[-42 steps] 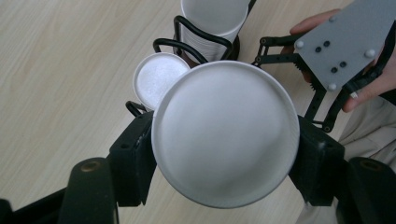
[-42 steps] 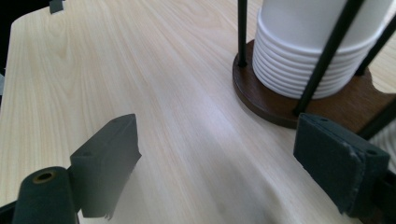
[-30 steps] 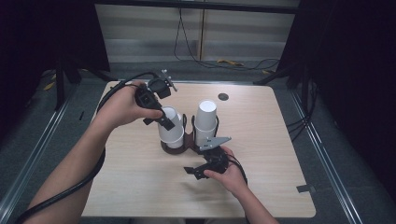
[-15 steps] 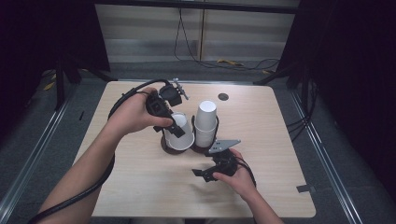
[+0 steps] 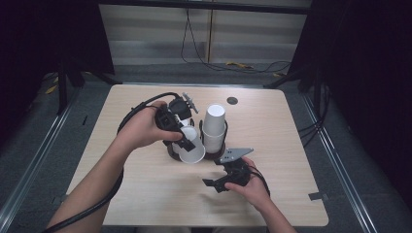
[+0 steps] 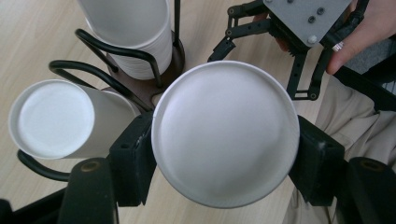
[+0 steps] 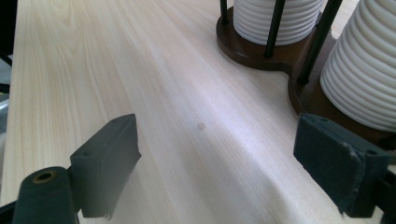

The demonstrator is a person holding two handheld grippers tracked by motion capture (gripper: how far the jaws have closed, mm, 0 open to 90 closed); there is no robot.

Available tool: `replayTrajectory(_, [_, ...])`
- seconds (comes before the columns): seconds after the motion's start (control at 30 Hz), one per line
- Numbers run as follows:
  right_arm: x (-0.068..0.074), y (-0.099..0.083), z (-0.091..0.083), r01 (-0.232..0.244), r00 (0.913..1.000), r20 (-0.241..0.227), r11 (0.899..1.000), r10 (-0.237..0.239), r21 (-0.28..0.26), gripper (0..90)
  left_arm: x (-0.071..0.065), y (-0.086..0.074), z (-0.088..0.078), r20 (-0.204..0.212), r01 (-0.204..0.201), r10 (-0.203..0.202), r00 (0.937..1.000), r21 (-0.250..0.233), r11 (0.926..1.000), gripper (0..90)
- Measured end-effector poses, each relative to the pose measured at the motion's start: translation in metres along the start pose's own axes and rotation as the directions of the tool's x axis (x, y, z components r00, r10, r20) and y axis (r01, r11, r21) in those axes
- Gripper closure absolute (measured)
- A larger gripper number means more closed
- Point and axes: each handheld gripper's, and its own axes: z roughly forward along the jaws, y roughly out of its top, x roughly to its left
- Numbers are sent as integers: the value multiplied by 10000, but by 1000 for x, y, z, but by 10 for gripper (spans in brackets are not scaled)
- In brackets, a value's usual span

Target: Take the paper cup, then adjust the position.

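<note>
Left gripper (image 6: 224, 154) has its jaws pinching a white cup (image 6: 225, 133) from both sides, bottom facing the camera, held just off the rack (image 5: 194, 145) in the middle of the table (image 5: 291, 145). Two cup stacks (image 5: 214, 124) sit in that rack. Right gripper (image 7: 219, 163) is low over bare table beside it, jaws spread wide around nothing.

Left tongs (image 5: 187, 141) are clamped tight, angled downward, while right tongs (image 5: 214, 184) rest low with jaws spread.
</note>
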Motion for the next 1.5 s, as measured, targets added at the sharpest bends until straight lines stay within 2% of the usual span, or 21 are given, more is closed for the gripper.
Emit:
replayTrajectory(0.2, [4,-5,-3,157,9999,12,9999,-157,26,140,-7,-1,6,-7,-45,45,10000,76,10000,329])
replayTrajectory(0.27, [5,-5,-3,207,9998,-6,9998,-207,29,140,-10,-1,9,-6,-236,236,9997,202,9995,328])
replayTrajectory(0.3, [5,-5,-4,227,9997,-36,9997,-226,7,140,-12,-1,11,-10,-141,141,9999,235,9996,329])
replayTrajectory(0.43, [6,-4,-6,271,9996,-68,9996,-272,-123,139,-16,-1,20,-54,-209,212,9998,430,9989,329])
replayTrajectory(0.5, [6,-4,-8,233,9997,-119,9995,-236,-211,139,-16,-1,23,61,-299,296,9995,475,9984,329])
replayTrajectory(0.53, [7,-5,-8,234,9996,-146,9995,-237,-232,139,-17,-1,25,104,-167,162,9998,477,9987,328])
replayTrajectory(0.67, [6,-7,-10,259,9995,-181,9992,-265,-302,139,-17,-1,31,180,-120,113,9998,375,9992,328])
replayTrajectory(0.83, [5,-8,-10,139,9995,-277,9989,-151,-444,139,-15,-3,38,350,-265,250,9991,419,9988,328])
replayTrajectory(0.87, [5,-8,-10,120,9996,-261,9989,-132,-461,139,-15,-4,39,414,-147,130,9991,407,9991,329])
replayTrajectory(0.97, [8,-9,-10,169,9992,-347,9986,-186,-497,139,-14,-7,41,449,-174,161,9989,274,9995,329])
replayTrajectory(1.0, [8,-10,-10,182,9990,-409,9985,-203,-514,139,-14,-8,42,466,-41,29,9989,241,9997,328])
replayTrajectory(1.07, [10,-10,-10,259,9990,-365,9986,-276,-469,139,-12,-9,44,532,-212,194,9984,329,9992,328])
replayTrajectory(1.1, [11,-10,-11,251,9989,-384,9986,-269,-475,139,-13,-10,45,531,-54,42,9986,230,9997,329])
replayTrajectory(1.13, [11,-11,-11,277,9988,-382,9984,-296,-501,139,-12,-11,47,580,-187,169,9982,293,9994,329])
replayTrajectory(1.23, [13,-12,-14,248,9990,-366,9983,-267,-533,139,-12,-12,50,577,-86,66,9983,336,9994,329])
replayTrajectory(1.3, [12,-11,-15,240,9991,-332,9981,-259,-572,139,-12,-12,51,660,-229,202,9976,416,9989,328])
replayTrajectory(1.37, [12,-10,-17,266,9989,-378,9973,-293,-689,139,-13,-11,53,699,-76,48,9975,386,9992,329])
replayTrajectory(1.5, [11,-9,-18,279,9987,-400,9965,-311,-789,139,-12,-11,57,783,-115,82,9969,416,9991,328])
